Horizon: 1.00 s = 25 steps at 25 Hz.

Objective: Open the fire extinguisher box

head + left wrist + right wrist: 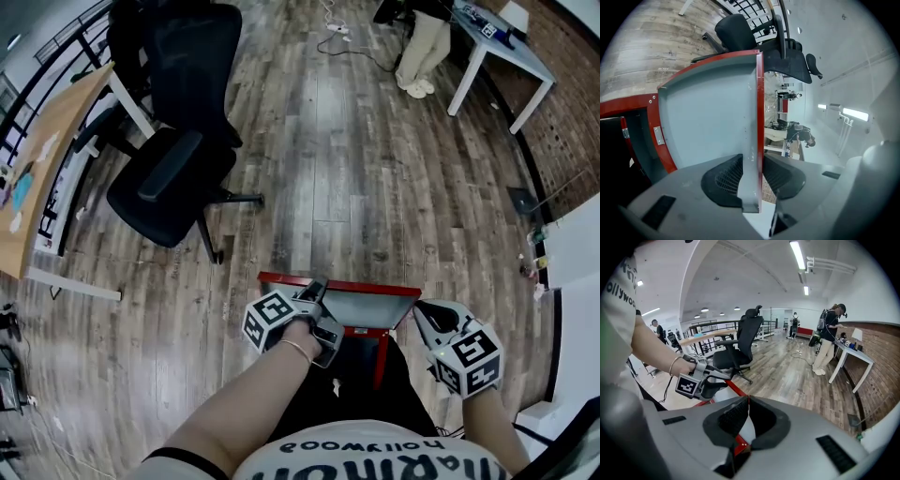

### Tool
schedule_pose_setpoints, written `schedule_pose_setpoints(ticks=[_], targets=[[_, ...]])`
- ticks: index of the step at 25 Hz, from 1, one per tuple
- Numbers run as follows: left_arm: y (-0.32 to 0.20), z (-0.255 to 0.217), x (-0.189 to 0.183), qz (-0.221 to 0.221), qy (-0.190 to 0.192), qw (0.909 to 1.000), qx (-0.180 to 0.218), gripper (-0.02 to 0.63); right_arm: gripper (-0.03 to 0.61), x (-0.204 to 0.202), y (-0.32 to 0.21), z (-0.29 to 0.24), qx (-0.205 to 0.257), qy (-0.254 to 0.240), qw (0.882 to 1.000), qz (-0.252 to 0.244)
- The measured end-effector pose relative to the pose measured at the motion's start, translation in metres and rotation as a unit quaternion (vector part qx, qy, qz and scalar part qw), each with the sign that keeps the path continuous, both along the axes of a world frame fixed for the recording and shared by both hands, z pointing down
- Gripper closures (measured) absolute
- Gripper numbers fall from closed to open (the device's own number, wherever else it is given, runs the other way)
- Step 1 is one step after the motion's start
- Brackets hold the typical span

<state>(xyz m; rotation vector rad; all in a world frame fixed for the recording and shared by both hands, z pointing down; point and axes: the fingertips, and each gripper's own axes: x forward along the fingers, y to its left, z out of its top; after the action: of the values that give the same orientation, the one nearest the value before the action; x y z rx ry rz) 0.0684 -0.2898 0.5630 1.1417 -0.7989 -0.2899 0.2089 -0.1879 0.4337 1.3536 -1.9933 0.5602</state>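
The fire extinguisher box (382, 349) is red and stands on the floor right in front of me. Its door (370, 306), grey inside with a red rim, is swung up and open. My left gripper (317, 292) is shut on the door's left edge. In the left gripper view the door's (712, 117) thin edge runs straight between the pads (724, 180) of the left gripper (753, 180). My right gripper (423, 310) is at the door's right corner. In the right gripper view the right gripper (748, 409) is closed on the door's red rim (739, 445), with the left gripper (701, 380) opposite.
A black office chair (178, 159) stands on the wood floor to the left, beside a wooden desk (47, 159). A white table (506, 52) with a person's legs (420, 52) next to it is at the far right. A brick wall (562, 103) runs along the right.
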Motion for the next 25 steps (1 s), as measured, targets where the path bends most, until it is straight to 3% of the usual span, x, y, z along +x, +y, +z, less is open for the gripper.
schedule_pose_setpoints(ticks=[6, 12, 25], targets=[[-0.014, 0.012, 0.006, -0.054, -0.008, 0.9984, -0.016, 0.489, 0.568, 0.023, -0.027, 0.006, -0.001, -0.007, 0.998, -0.058], [-0.026, 0.021, 0.01, -0.102, -0.039, 0.9924, -0.056, 0.488, 0.567, 0.061, -0.046, 0.008, -0.014, -0.033, 0.996, -0.079], [-0.059, 0.058, 0.024, -0.133, -0.107, 0.9778, -0.122, 0.48, 0.568, 0.112, -0.09, 0.044, -0.05, -0.054, 0.991, -0.114]])
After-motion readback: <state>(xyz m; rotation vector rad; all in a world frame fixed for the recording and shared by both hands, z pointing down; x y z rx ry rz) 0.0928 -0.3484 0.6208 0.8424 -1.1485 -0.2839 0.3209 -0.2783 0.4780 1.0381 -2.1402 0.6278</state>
